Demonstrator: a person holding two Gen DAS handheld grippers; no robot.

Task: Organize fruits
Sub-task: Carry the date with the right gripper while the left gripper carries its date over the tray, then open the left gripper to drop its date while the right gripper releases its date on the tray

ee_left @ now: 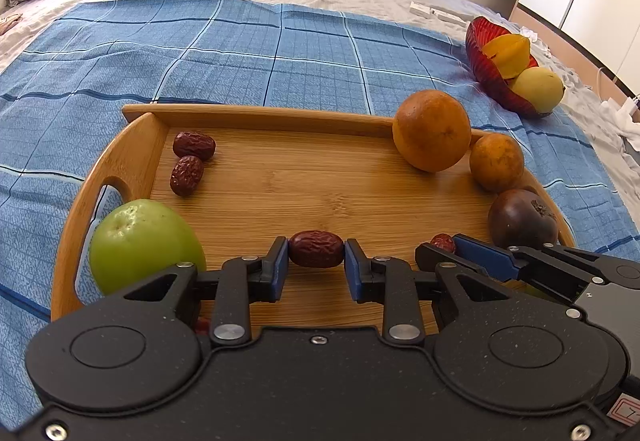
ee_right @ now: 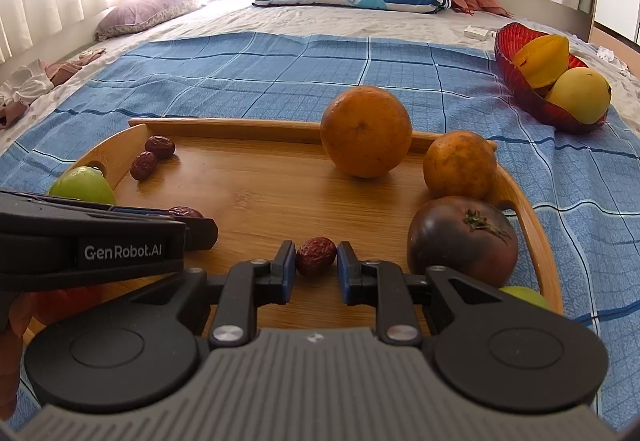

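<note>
In the left wrist view, a round green apple (ee_left: pixel 146 247) sits at the lower left of the frame, against the handle end of the shallow bamboo tray (ee_left: pixel 256 117) on a blue checked cloth (ee_left: pixel 240 41). Just right of it and further up, two wrinkled dark-red dried dates (ee_left: pixel 188 163) lie side by side near the tray's far left corner. At bottom centre the left gripper (ee_left: pixel 316 251) has its blue-padded jaws clamped on a third wrinkled red date (ee_left: pixel 316 249), both pads touching its ends, low over the tray floor. Right of that, the right gripper (ee_left: pixel 444 245) enters from the lower right edge with a fourth small red date (ee_left: pixel 443 242) between its fingers. In the right wrist view that gripper (ee_right: pixel 316 256) has its left pad against the date (ee_right: pixel 316 256), while a thin gap seems to show at the right pad, so the jaws stand slightly apart around it rather than pressing. Further right in the left wrist view, a large orange (ee_left: pixel 432 131) rests against the tray's far rim, a smaller orange (ee_left: pixel 496 162) just beside it, and a dark purple round fruit with a dried calyx (ee_left: pixel 522 219) below that, near the right handle. At the upper right, off the tray, a red glass bowl (ee_left: pixel 482 61) holds a yellow starfruit (ee_left: pixel 508 53) and a yellow pear-like fruit (ee_left: pixel 538 89).
</note>
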